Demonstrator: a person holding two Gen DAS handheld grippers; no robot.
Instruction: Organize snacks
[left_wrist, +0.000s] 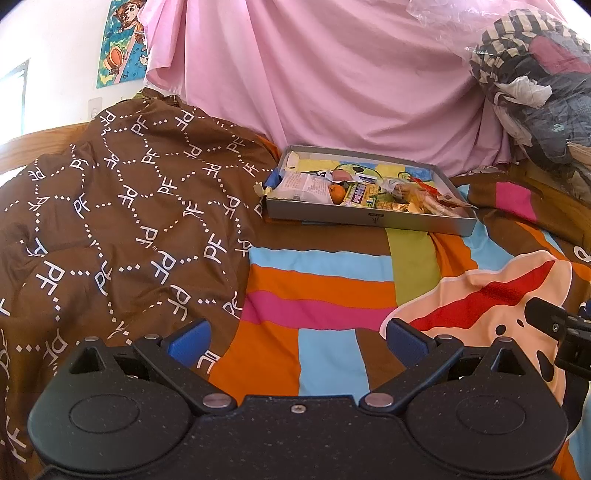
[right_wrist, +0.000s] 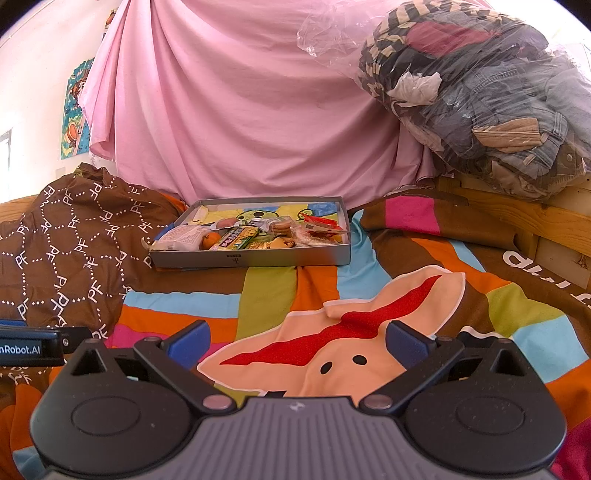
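Both sets of tongs hover low over the bed, spread wide and empty: the left tongs (left_wrist: 297, 341) and the right tongs (right_wrist: 297, 343). The snacks (right_wrist: 255, 236) sit piled in a shallow grey box (right_wrist: 251, 258) on the striped bedspread (right_wrist: 280, 291), at about twelve o'clock from the right tongs, well apart. A brown patterned quilt (left_wrist: 110, 221) lies heaped at nine o'clock of the box.
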